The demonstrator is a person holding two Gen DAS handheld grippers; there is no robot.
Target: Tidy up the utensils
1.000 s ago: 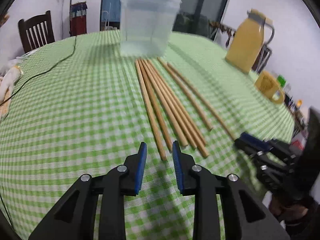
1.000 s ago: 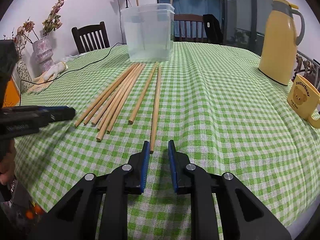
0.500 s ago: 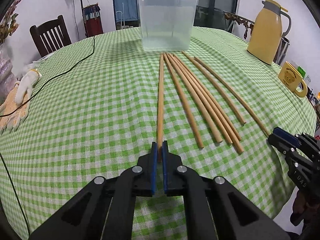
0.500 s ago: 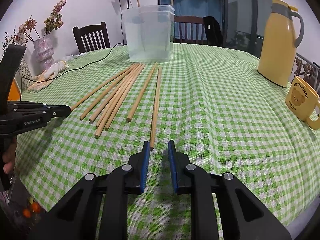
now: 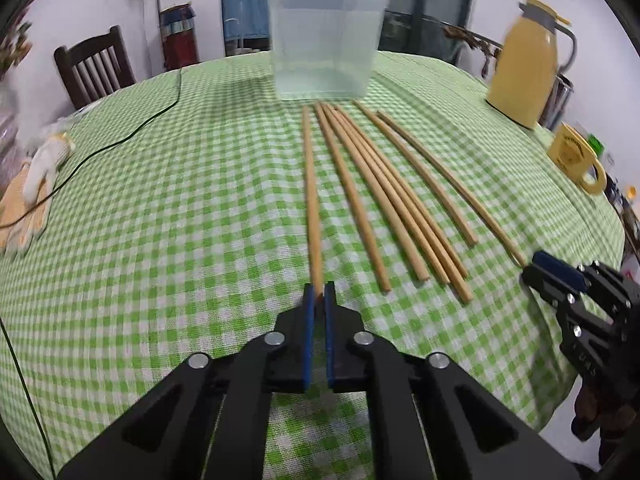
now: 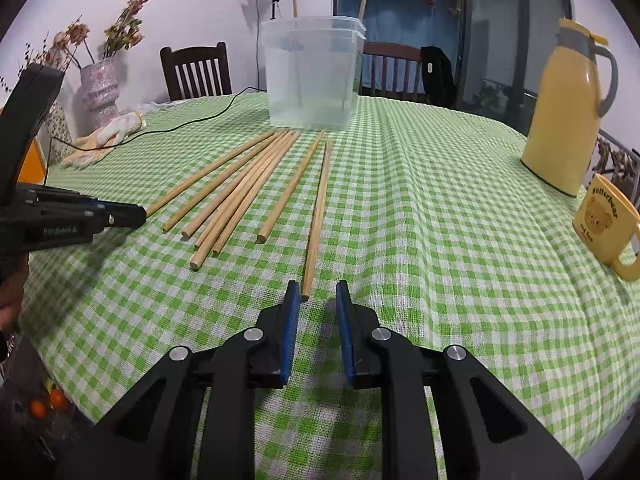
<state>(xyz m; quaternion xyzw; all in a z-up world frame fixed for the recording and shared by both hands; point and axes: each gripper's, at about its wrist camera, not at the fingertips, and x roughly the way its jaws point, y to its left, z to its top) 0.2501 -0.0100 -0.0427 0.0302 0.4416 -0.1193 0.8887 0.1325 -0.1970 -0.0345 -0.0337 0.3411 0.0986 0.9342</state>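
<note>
Several long wooden chopsticks (image 5: 384, 200) lie side by side on the green checked tablecloth (image 5: 180, 220), pointing at a clear plastic container (image 5: 326, 40). My left gripper (image 5: 318, 292) is shut on the near end of the leftmost chopstick (image 5: 310, 184), which still rests on the cloth. In the right wrist view that gripper (image 6: 136, 213) shows at the left edge. My right gripper (image 6: 317, 292) is closing, and the near tip of the rightmost chopstick (image 6: 320, 200) sits just inside its left finger, untouched. Two sticks (image 6: 295, 10) stand in the container (image 6: 312, 76).
A yellow thermos jug (image 6: 564, 112) and a yellow bear mug (image 6: 604, 224) stand at the right. Work gloves (image 6: 108, 136) and a black cable (image 5: 132, 136) lie at the left. Wooden chairs (image 6: 196, 72) and a vase of dried flowers (image 6: 100, 88) stand beyond the table.
The left jaws closed on the end of the leftmost chopstick, which now lies apart from the bundle. The right gripper stayed in place and its gap narrowed slightly.
</note>
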